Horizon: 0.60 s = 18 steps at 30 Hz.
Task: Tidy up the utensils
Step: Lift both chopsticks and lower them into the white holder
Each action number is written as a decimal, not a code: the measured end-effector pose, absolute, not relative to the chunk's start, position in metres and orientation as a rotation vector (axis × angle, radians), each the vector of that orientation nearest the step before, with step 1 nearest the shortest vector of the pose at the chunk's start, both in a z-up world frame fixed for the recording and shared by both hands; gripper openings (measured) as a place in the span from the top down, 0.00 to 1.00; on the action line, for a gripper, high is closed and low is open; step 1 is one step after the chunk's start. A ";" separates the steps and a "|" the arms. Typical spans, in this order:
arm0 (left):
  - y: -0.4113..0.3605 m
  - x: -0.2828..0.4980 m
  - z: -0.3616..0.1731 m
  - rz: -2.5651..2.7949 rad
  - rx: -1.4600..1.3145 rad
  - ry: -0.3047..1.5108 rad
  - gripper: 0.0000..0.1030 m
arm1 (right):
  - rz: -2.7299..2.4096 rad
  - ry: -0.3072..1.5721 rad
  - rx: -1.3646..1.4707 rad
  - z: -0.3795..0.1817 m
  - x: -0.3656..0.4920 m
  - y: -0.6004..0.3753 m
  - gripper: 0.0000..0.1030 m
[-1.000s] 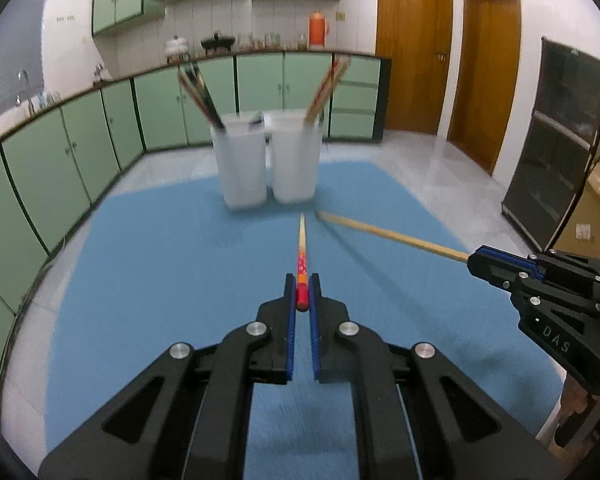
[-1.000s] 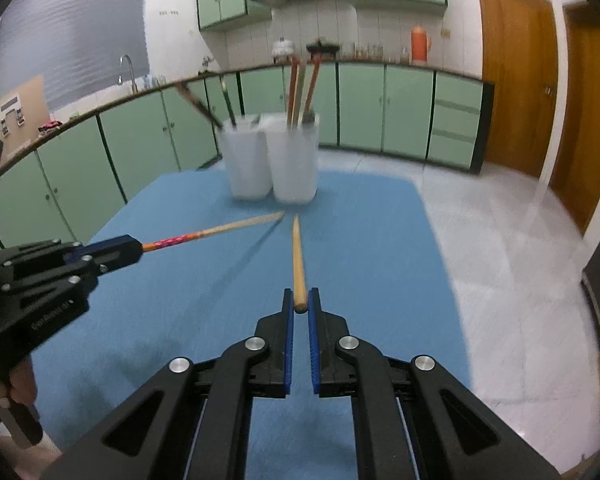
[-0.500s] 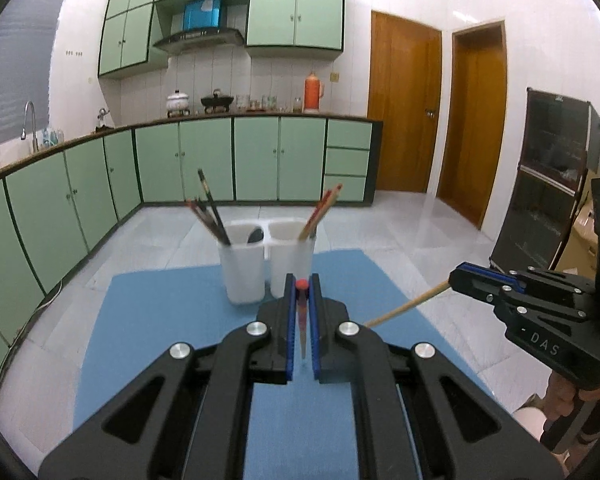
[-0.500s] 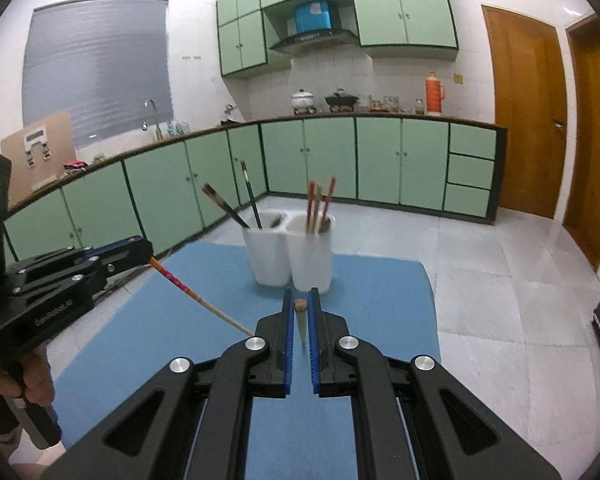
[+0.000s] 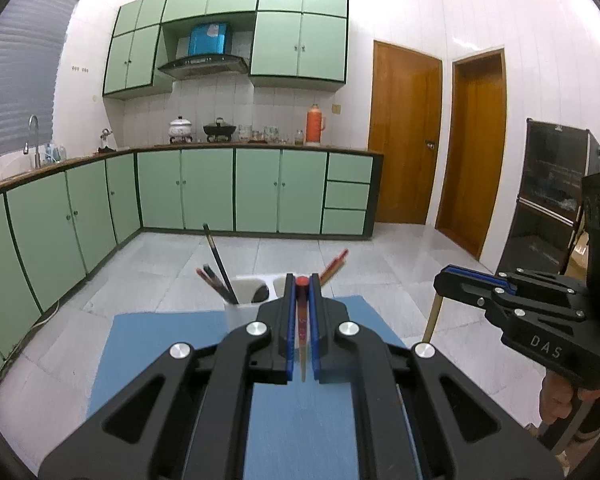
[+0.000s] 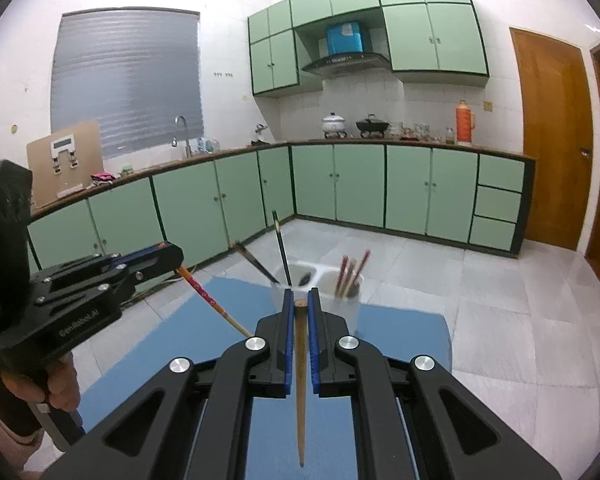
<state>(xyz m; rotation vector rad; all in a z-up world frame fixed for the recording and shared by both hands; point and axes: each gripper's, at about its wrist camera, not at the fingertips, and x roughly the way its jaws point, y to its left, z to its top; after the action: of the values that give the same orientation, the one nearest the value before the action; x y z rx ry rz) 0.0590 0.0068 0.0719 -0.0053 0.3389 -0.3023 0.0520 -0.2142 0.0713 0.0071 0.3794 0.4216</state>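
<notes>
Both chopsticks lifted off the mat, red-topped chopstick [image 5: 301, 316] pinched in left tool [image 5: 301, 292]

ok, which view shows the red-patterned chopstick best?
Right wrist view: the left gripper holds the red-patterned chopstick side-on, so nearly its whole length shows. In the left wrist view the chopstick is foreshortened between the blue pads, with mostly its red end visible.

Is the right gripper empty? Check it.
No, the right gripper is shut on a plain wooden chopstick hanging between its blue pads.
</notes>
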 end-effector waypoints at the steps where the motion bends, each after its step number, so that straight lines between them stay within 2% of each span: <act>1: 0.008 0.061 0.076 -0.301 -0.007 0.328 0.95 | 0.427 0.372 0.004 0.076 0.055 -0.213 0.94; 18: 0.015 0.132 0.146 -0.266 -0.009 0.184 0.95 | 0.464 0.209 0.047 0.176 0.149 -0.198 0.94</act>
<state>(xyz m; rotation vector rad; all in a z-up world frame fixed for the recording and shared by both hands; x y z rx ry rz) 0.1319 0.0153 0.1465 -0.0085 0.1837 -0.2660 0.1490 -0.1984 0.1760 0.0467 0.2092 0.4643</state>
